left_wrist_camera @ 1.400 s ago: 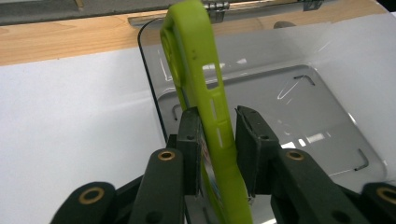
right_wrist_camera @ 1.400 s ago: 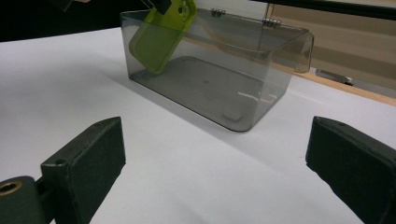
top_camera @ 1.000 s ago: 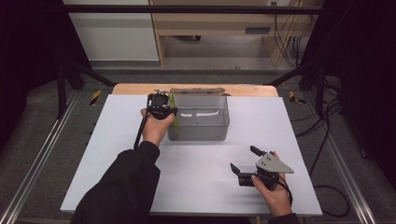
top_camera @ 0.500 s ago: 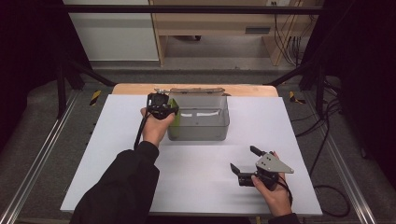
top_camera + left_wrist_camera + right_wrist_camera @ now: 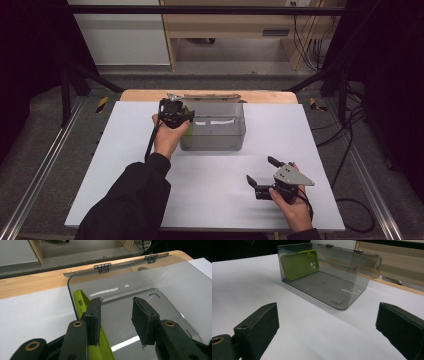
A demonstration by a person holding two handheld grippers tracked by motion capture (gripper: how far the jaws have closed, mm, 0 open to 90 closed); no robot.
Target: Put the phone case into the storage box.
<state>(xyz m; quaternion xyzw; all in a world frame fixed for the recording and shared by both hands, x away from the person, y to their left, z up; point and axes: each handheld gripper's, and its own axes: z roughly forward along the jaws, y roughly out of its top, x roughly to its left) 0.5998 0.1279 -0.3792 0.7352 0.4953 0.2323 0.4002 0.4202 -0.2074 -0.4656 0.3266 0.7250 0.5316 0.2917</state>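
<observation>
Left jaws: apart, and they have just been opening; nothing lies between the pads, and the green case (image 5: 86, 315) stands just outside the left pad, against it or nearly so; I cannot tell which.
Left gripper (image 5: 174, 111): pointing down over the left end of the box (image 5: 214, 141), at its rim, held by the left hand (image 5: 167, 137).
Case: a green phone case, standing on edge inside the box and leaning on its left wall; in the right gripper view it shows through the wall (image 5: 299, 263), camera holes at its upper corner.
Box: clear grey plastic, open at the top, its hinged lid (image 5: 117, 263) folded back on the far side; it sits at the far middle of the table (image 5: 125, 170).
Right jaws: wide apart, with nothing between them.
Right gripper (image 5: 264, 172): low over the near right part of the table, well apart from the box, held by the right hand (image 5: 292, 207) and pointing left and far toward the box.
Table: white top, with a wood edge along the far side.
</observation>
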